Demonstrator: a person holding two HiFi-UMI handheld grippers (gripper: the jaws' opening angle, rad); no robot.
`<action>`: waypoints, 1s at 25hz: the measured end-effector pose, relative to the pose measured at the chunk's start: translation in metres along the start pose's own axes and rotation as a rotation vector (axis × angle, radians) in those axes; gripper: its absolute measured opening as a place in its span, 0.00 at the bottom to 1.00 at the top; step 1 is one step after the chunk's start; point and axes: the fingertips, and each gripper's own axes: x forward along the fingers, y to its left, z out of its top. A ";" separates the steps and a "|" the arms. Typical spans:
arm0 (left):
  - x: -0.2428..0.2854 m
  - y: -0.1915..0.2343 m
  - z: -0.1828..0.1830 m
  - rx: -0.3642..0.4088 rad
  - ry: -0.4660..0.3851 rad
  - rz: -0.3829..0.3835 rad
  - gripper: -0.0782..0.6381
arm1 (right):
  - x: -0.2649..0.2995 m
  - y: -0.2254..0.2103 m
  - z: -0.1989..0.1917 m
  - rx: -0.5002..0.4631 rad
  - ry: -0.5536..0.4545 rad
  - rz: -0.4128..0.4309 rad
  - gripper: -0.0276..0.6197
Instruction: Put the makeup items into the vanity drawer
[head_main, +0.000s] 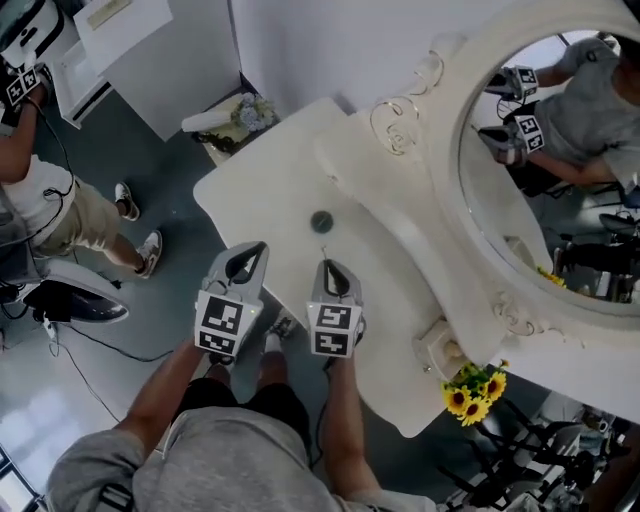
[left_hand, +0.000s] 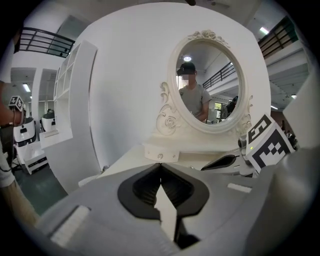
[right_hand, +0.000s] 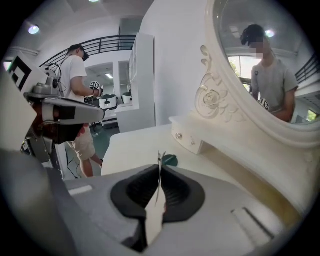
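A small dark green round makeup item lies on the white vanity top, just beyond both grippers. My left gripper hovers at the table's near edge with its jaws shut and nothing in them. Beside it, my right gripper points at the green item with its jaws together. A thin pale sliver stands up at its tips; I cannot tell what it is. A small drawer front with a knob sits closed under the mirror.
The oval mirror in its carved white frame fills the right side. Another small drawer box and yellow sunflowers are at the table's right end. A person stands on the floor at left, near a flower basket.
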 end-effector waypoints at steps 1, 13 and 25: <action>0.000 -0.005 0.005 0.011 -0.009 -0.015 0.12 | -0.007 -0.004 0.002 0.012 -0.012 -0.017 0.07; -0.009 -0.087 0.051 0.109 -0.089 -0.209 0.12 | -0.102 -0.052 -0.009 0.150 -0.115 -0.231 0.07; 0.004 -0.198 0.070 0.215 -0.133 -0.465 0.12 | -0.189 -0.117 -0.066 0.315 -0.143 -0.504 0.07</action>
